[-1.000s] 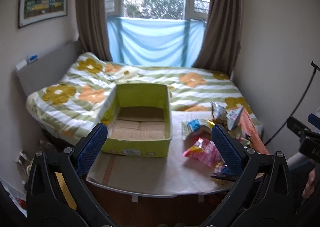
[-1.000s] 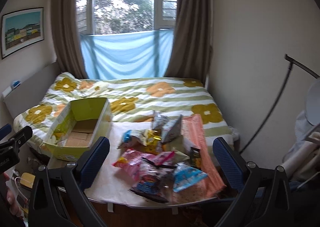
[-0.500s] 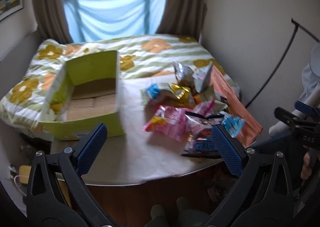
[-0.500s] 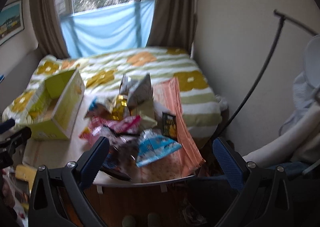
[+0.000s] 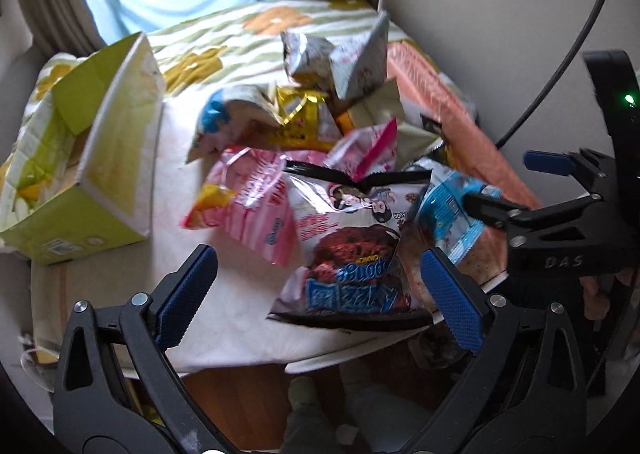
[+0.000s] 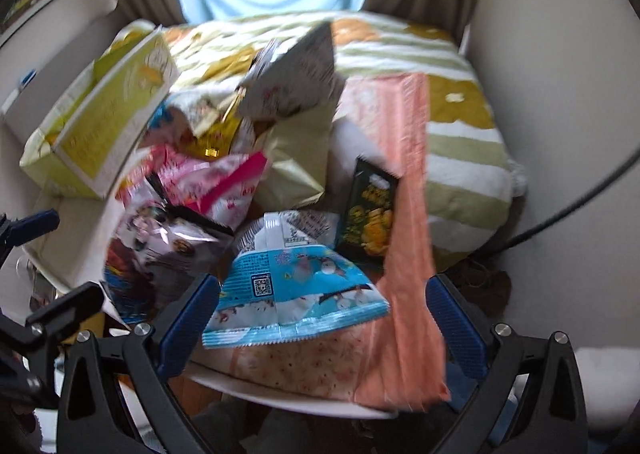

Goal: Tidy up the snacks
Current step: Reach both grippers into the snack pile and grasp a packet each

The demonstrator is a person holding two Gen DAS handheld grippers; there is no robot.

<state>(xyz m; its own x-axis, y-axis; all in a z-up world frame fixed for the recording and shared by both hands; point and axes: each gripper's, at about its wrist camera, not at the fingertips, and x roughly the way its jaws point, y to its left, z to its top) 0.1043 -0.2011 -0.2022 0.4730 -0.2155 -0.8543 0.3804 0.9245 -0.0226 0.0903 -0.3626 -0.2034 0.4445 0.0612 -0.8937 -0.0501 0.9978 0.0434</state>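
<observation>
With both my left gripper [image 5: 318,296] and right gripper [image 6: 322,312] spread and empty, the blue snack bag [image 6: 288,290] at the near worktop [image 5: 168,189] edge looks light, slippery, so I should pinch its flat sealed edge.

A white table [image 5: 168,189] carries the load. A yellow-green box [image 5: 108,157] sits at 9 o'clock. Snack bags [image 5: 348,238] heap from centre toward 3 o'clock, beside an orange packet [image 6: 404,238].
</observation>
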